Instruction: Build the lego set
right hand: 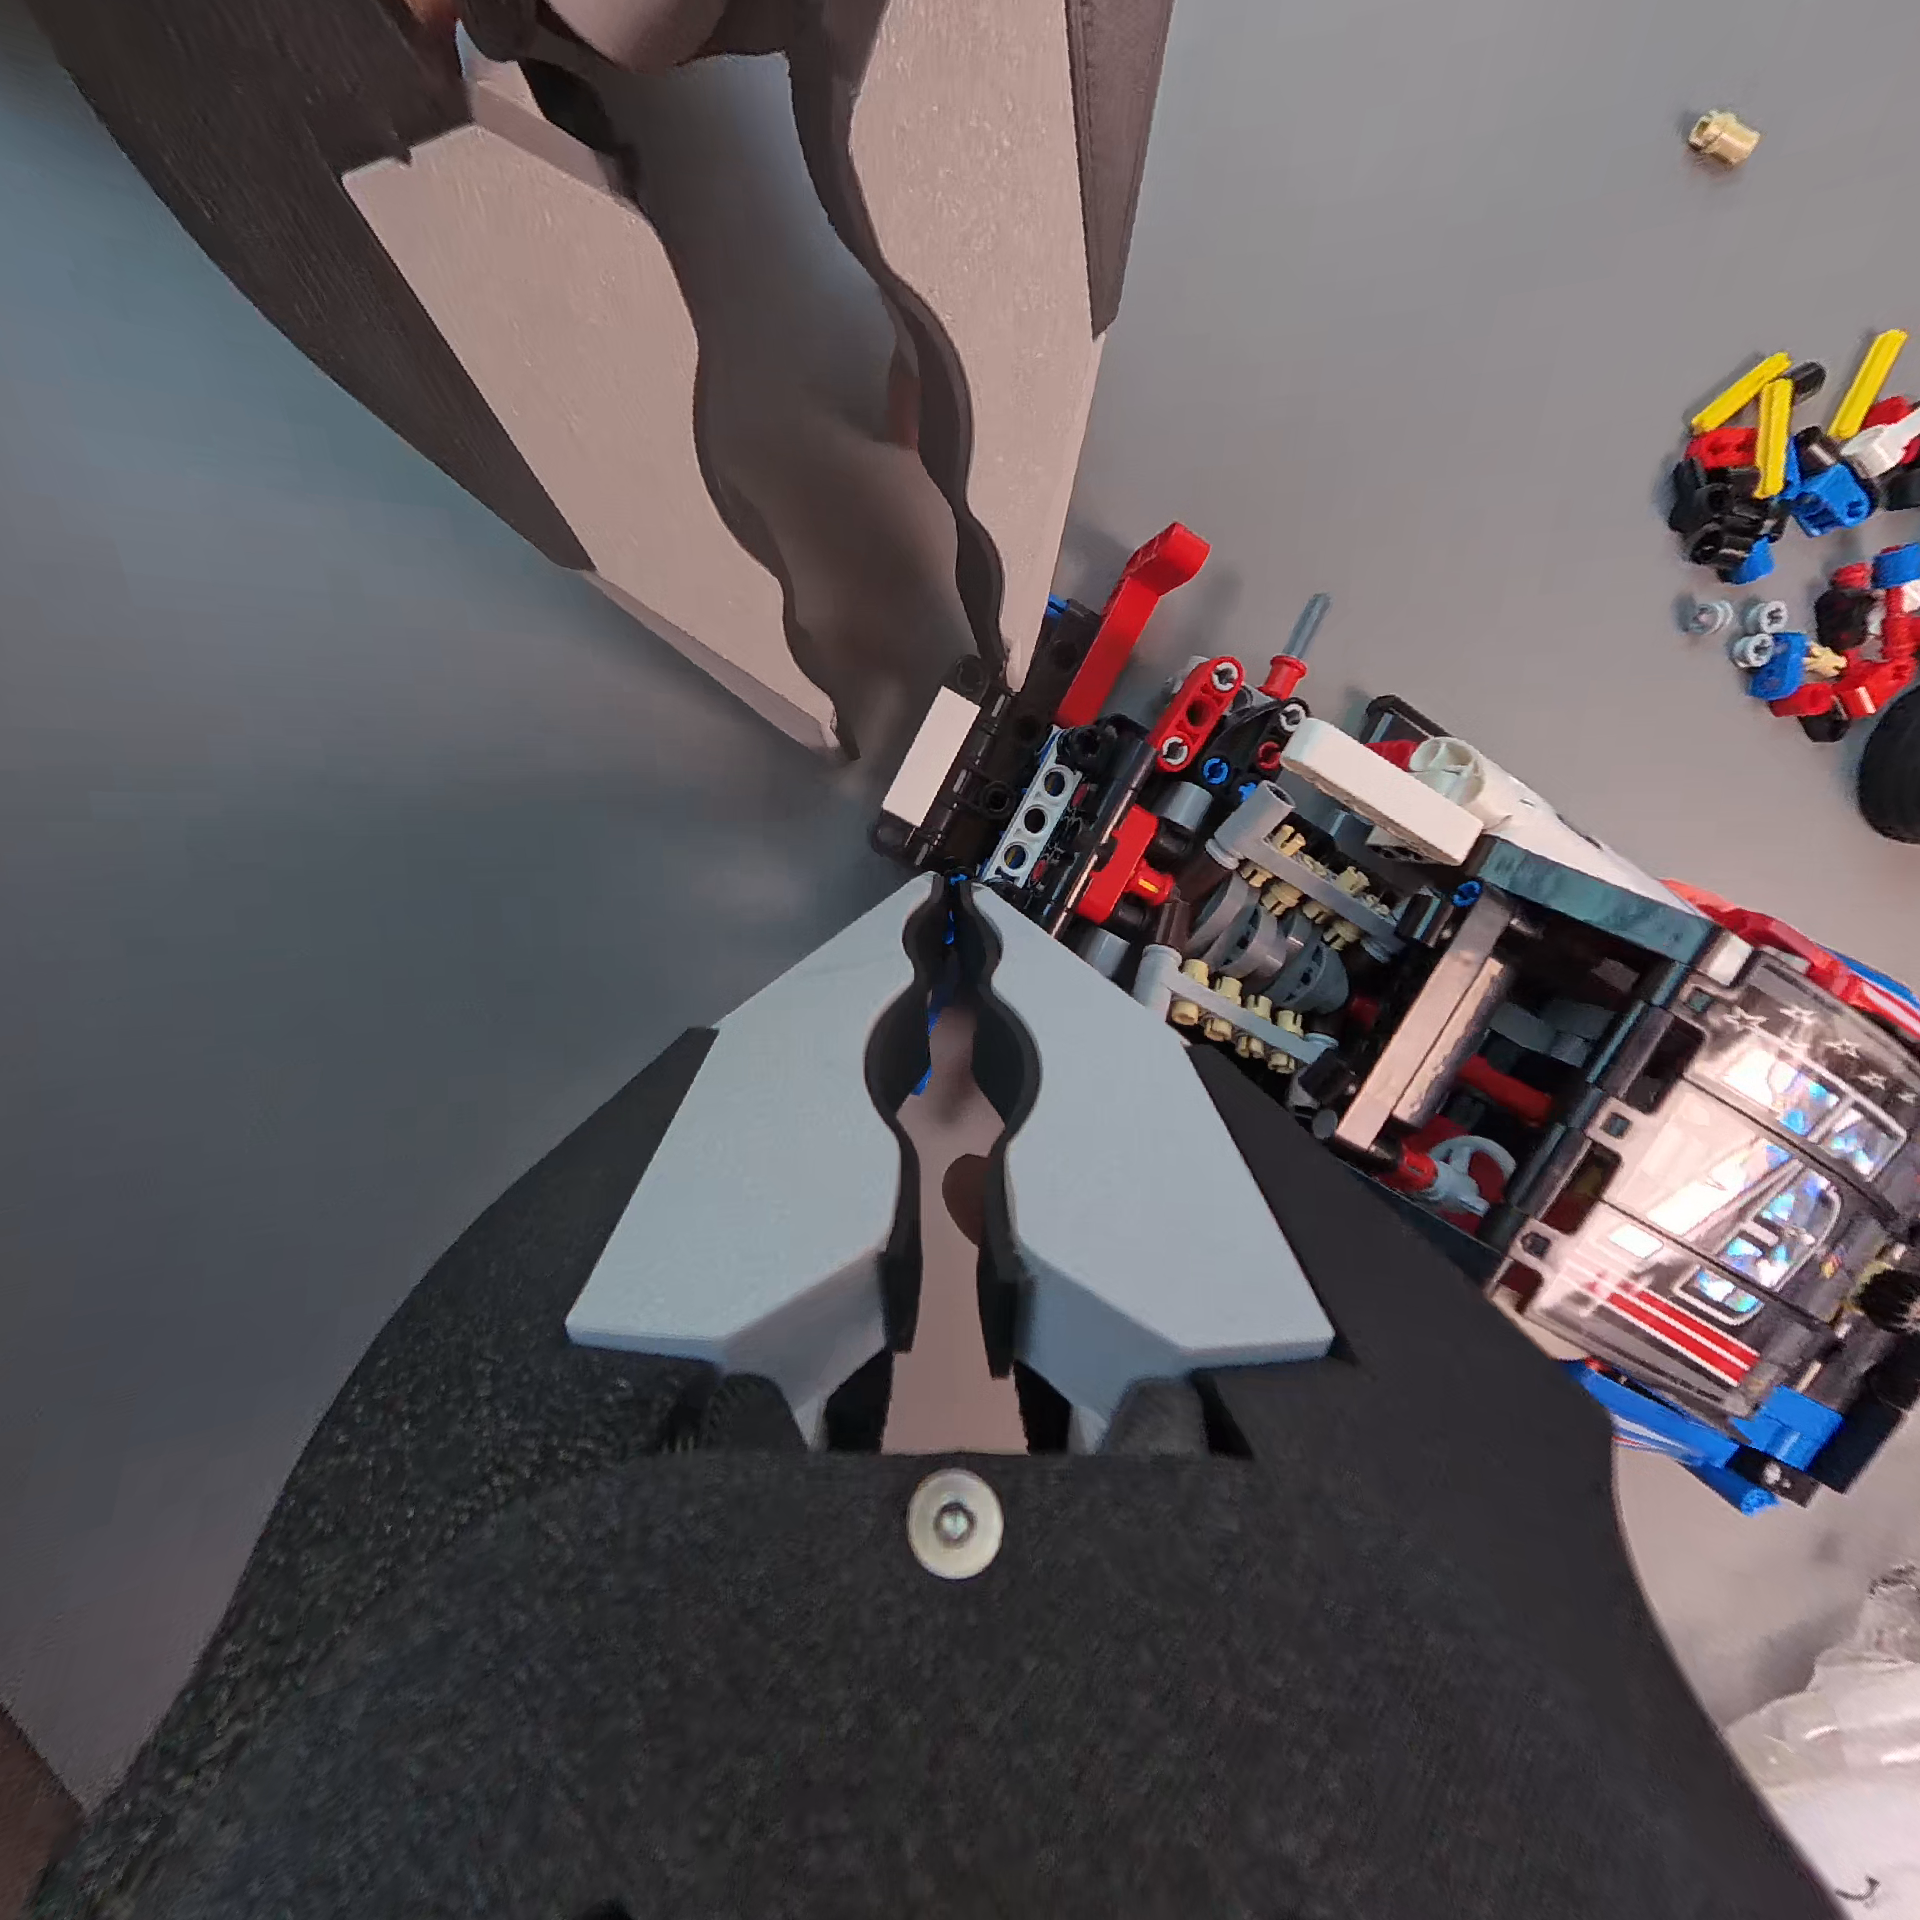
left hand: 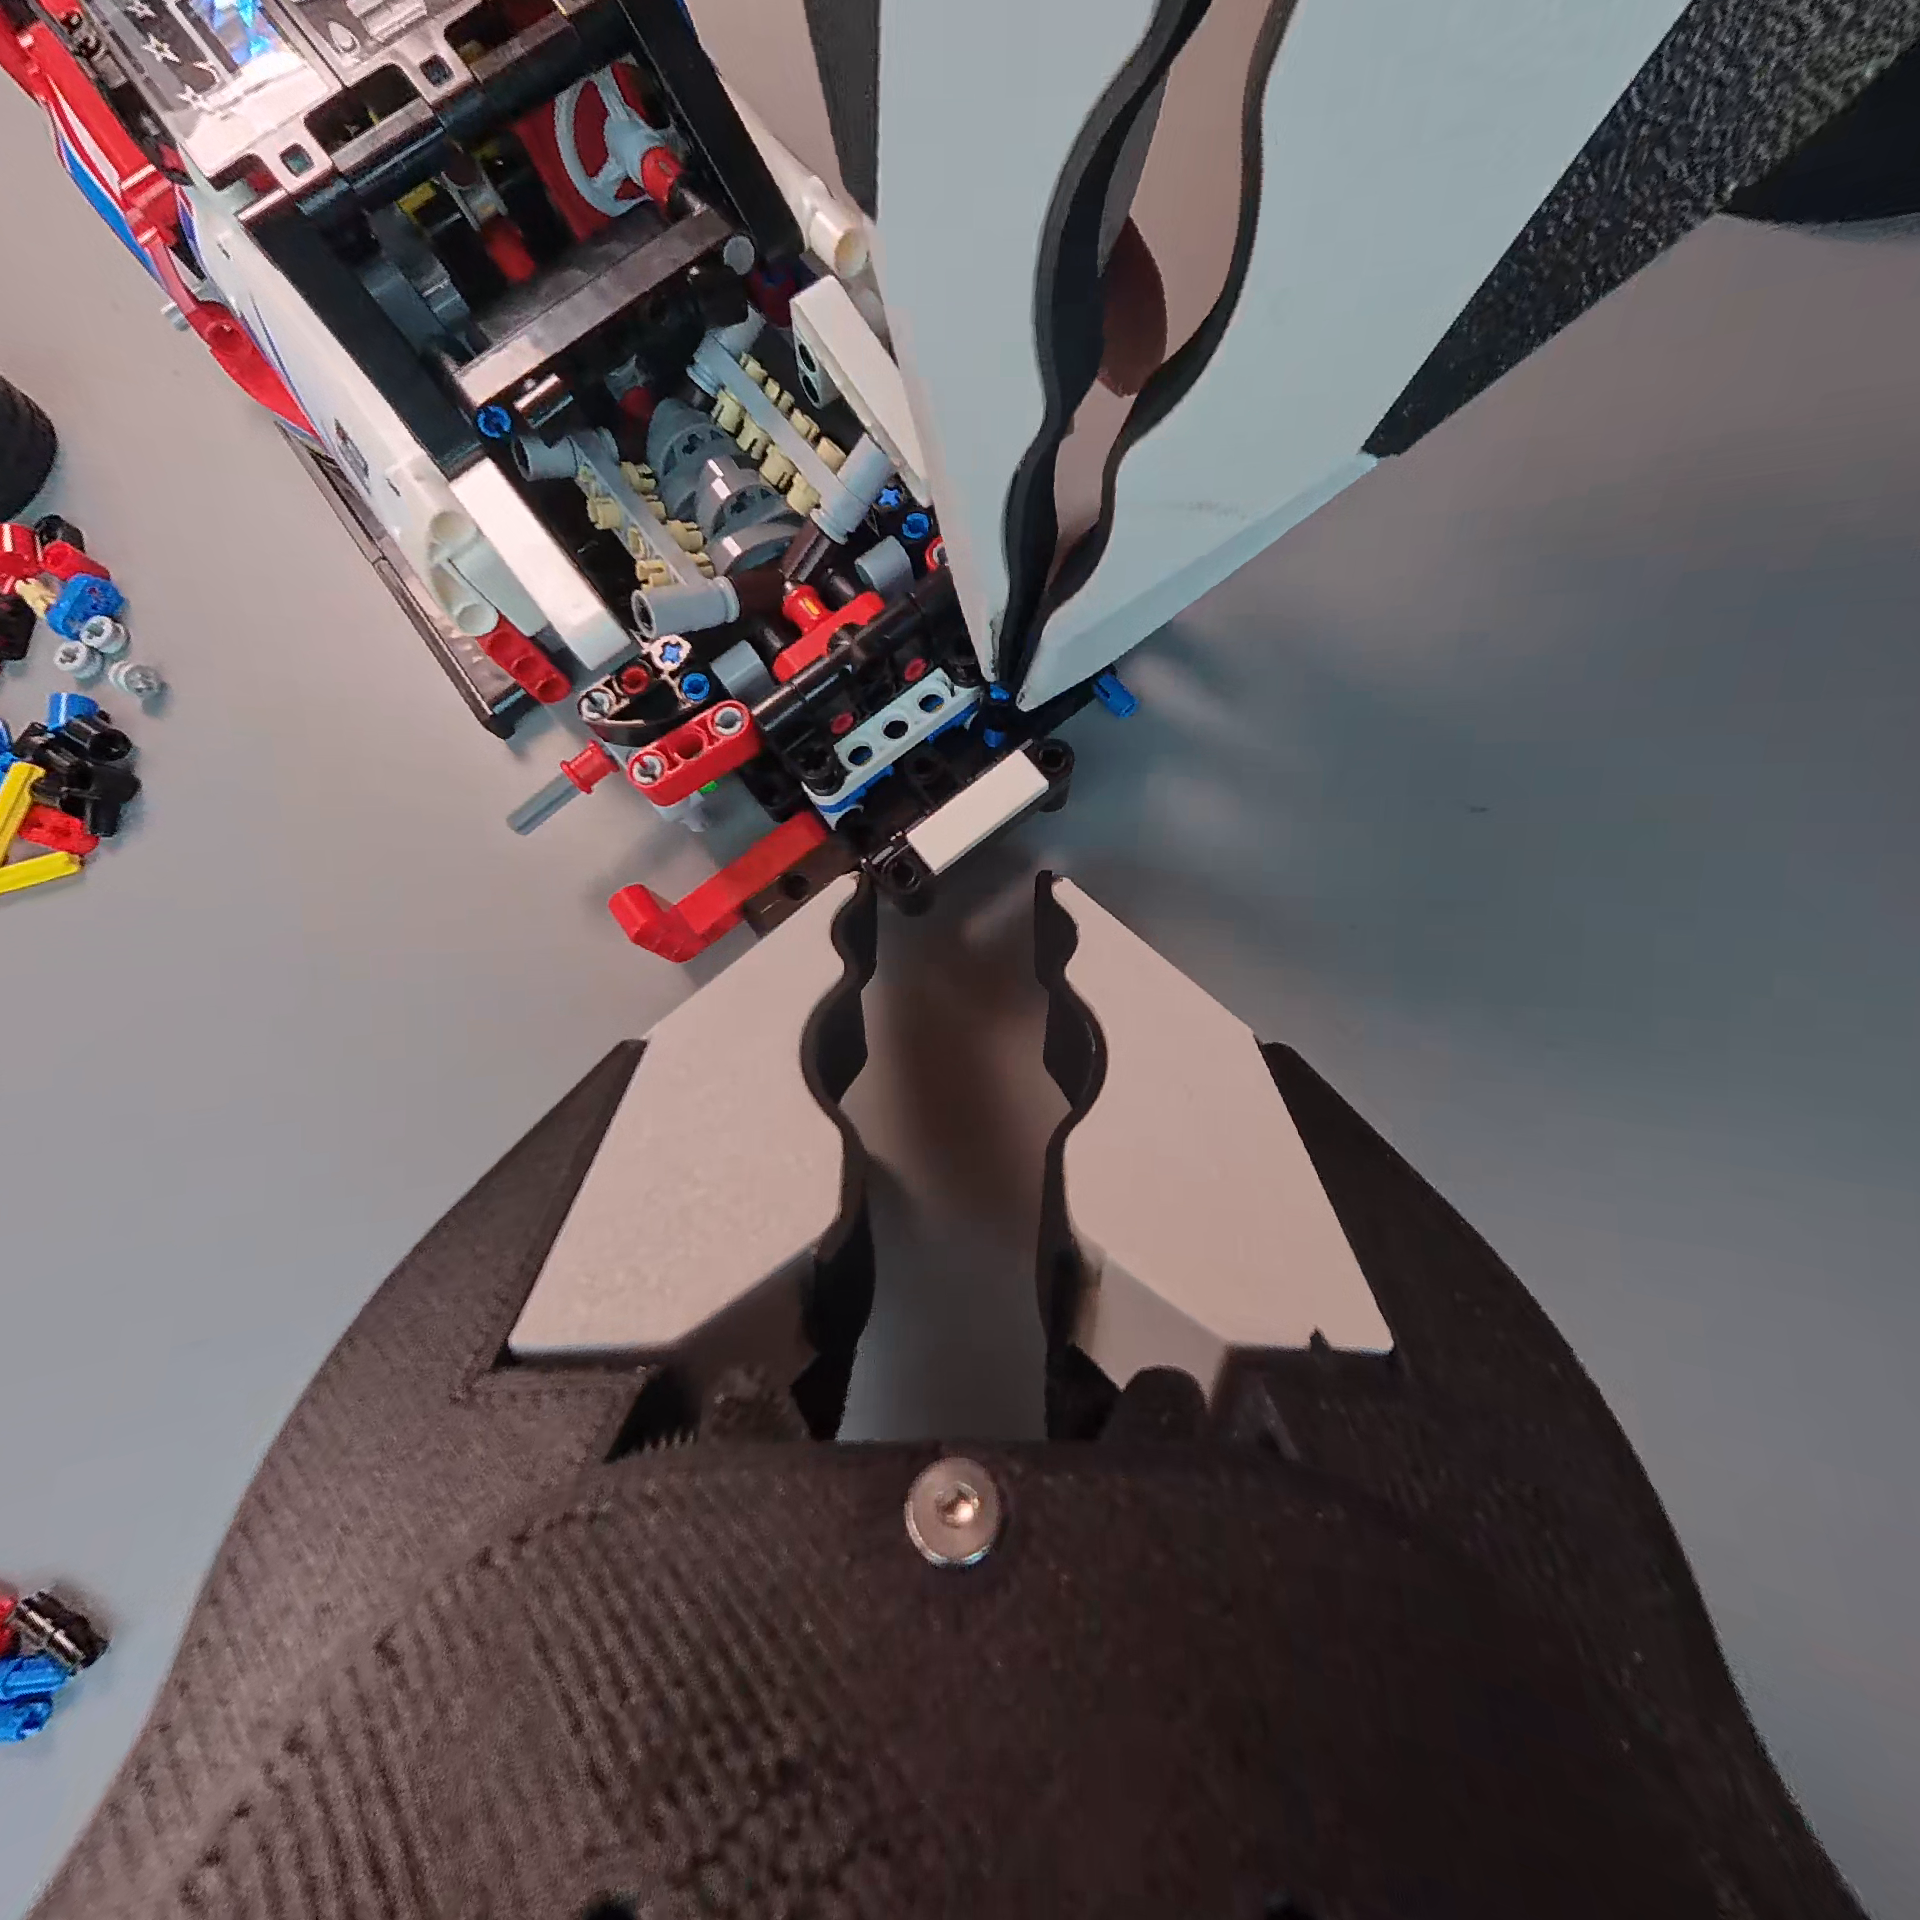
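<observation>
A partly built red, white and blue lego car (left hand: 540, 416) lies on the grey table; it also shows in the right wrist view (right hand: 1455, 997). Its rear end is a black frame with a white tile (left hand: 977, 821) (right hand: 935, 758). My left gripper (left hand: 956, 894) is open and empty, its tips just in front of that frame, one beside the red L-shaped beam (left hand: 707, 904). My right gripper (right hand: 951, 888) is shut on a small blue piece (right hand: 940, 945) at the car's rear corner. It also shows from above in the left wrist view (left hand: 1006, 681).
Loose small pieces (left hand: 73, 727) and a black tyre (left hand: 21, 436) lie left of the car, with more pieces (left hand: 42, 1652) nearer. In the right wrist view the piles (right hand: 1787, 488), tyre (right hand: 1891, 769), a small brass-coloured part (right hand: 1720, 140) and clear plastic bags (right hand: 1849, 1714) show. My two grippers' fingertips are within a few centimetres of each other.
</observation>
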### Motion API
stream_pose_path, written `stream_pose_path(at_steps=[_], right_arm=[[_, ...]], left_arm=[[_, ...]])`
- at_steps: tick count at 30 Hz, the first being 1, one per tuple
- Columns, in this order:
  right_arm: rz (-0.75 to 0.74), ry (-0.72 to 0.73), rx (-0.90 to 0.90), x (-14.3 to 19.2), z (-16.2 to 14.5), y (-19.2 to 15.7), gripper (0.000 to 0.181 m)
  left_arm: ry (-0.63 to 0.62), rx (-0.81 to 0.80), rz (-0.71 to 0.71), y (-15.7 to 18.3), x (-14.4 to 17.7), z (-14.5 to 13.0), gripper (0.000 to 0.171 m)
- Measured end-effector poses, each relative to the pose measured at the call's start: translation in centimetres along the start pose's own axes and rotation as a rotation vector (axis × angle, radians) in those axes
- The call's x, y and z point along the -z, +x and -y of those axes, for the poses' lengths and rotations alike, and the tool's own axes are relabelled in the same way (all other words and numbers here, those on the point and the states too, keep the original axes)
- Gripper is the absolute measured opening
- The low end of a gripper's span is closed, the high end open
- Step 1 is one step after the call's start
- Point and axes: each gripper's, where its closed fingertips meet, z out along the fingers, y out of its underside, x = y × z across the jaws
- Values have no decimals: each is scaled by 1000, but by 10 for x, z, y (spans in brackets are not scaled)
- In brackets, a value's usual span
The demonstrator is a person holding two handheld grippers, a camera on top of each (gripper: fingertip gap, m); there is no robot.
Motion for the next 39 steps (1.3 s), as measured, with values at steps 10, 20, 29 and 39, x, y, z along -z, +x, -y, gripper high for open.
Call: stream_pose_path(at_steps=[10,20,29,39], right_arm=[[64,-90,107,-1,0,0,0],[89,-97,147,-2,2,0,0],[50,-84,247,-2,3,-1,0],[66,-86,334,-3,4,-1,0]], left_arm=[[12,32,2,-2,-1,0,25],[18,40,1,-4,-1,0,22],[16,58,1,-5,-1,0,20],[18,79,-5,-6,-1,0,19]])
